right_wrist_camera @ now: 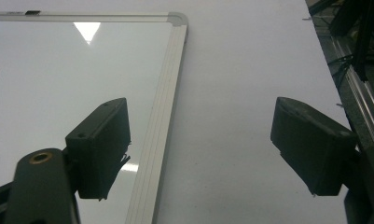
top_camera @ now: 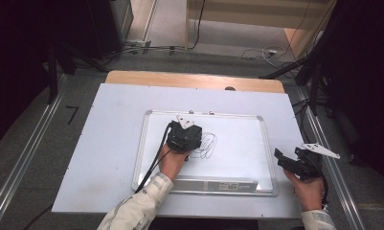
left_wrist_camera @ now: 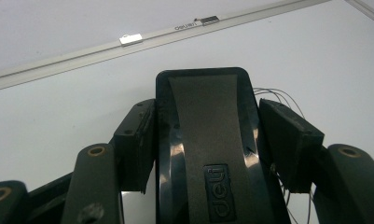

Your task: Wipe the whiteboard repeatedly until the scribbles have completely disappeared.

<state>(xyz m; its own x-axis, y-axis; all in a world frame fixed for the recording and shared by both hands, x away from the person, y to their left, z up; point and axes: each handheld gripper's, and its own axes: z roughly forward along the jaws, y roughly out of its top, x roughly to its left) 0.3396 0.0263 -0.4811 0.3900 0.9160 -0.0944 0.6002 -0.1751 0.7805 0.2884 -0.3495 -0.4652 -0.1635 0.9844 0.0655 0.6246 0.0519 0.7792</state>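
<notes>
The whiteboard [top_camera: 237,143] lies flat on the white sheet [top_camera: 113,143] that covers the table, and everything else sits in relation to it. The left gripper [top_camera: 189,136] rests over the board's left-centre area, just left of the black scribble [top_camera: 206,145] drawn there; in the left gripper view its jaws are pinched on a black eraser [left_wrist_camera: 208,154] marked "deli", which stands between them with its end pointing toward the board's far frame; thin pen lines [left_wrist_camera: 280,95] show on the board just beside the right jaw. The right gripper [top_camera: 288,160] hovers off the board, just past its right frame [right_wrist_camera: 163,107]; its jaws are spread wide with nothing between them.
</notes>
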